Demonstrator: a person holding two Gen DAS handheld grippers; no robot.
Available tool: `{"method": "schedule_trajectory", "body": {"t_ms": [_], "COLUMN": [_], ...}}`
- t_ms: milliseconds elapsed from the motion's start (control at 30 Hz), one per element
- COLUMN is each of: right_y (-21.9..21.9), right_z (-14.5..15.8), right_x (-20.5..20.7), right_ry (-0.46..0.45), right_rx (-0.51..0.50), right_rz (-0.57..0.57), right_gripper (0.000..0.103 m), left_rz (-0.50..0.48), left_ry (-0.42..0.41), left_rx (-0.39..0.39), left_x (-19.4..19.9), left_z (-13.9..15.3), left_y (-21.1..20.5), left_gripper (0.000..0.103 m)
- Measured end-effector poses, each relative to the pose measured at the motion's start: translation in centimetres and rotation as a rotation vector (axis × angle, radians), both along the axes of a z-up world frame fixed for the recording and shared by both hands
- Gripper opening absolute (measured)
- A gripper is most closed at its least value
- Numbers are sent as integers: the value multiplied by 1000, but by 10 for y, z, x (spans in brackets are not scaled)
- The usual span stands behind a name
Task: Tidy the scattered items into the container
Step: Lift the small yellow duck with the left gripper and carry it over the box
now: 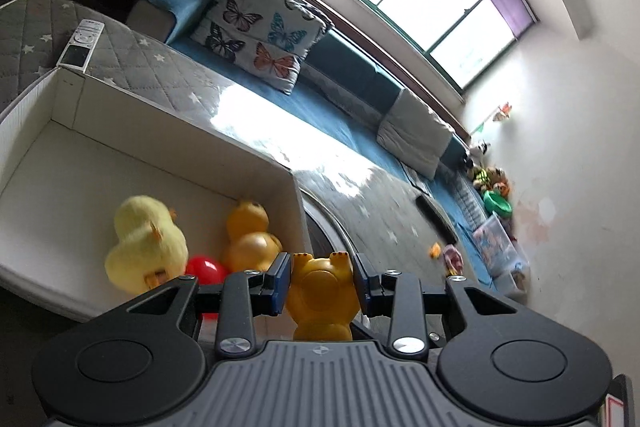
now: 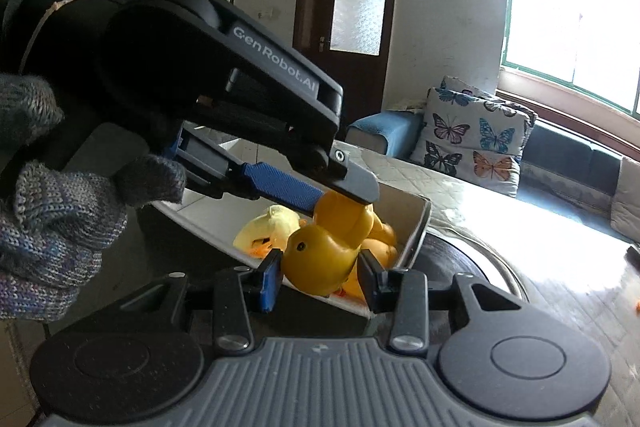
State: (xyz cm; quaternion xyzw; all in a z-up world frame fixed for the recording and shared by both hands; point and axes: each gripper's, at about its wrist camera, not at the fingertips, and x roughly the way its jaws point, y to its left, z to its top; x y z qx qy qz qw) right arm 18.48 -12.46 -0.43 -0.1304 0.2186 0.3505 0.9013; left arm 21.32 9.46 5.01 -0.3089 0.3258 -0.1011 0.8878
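My left gripper (image 1: 321, 281) is shut on a yellow rubber duck (image 1: 321, 297), held feet-forward at the near right corner of the white box (image 1: 64, 99). In the right wrist view the same duck (image 2: 324, 251) hangs from the left gripper's fingers (image 2: 280, 183) above the box (image 2: 416, 227). My right gripper (image 2: 319, 277) is open, its jaws on either side of the duck's head without clear contact. Inside the box lie a plush yellow duck (image 1: 146, 243), an orange rubber duck (image 1: 250, 235) and a red ball (image 1: 206, 269).
The box stands on a grey quilted table cover (image 1: 168, 67) with a remote control (image 1: 82, 45) behind it. Small toys (image 1: 448, 255) lie on the table's far part. A blue sofa with butterfly cushions (image 1: 260, 27) runs under the window.
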Motion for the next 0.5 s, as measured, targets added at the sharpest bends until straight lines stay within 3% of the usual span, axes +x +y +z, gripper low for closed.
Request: {"method": "schedule_trajectory", "body": {"t_ms": [500], "right_y": [9], "right_z": [-22], "right_x": [46], "right_ry": [75], "right_rx": [4], "right_rz": [-23], "right_gripper": [42], "left_rz": [90], "left_ry": [43], "left_rx": [-99], "left_x": [21], "left_z": [-40], "left_y": [23], "left_gripper": [36]}}
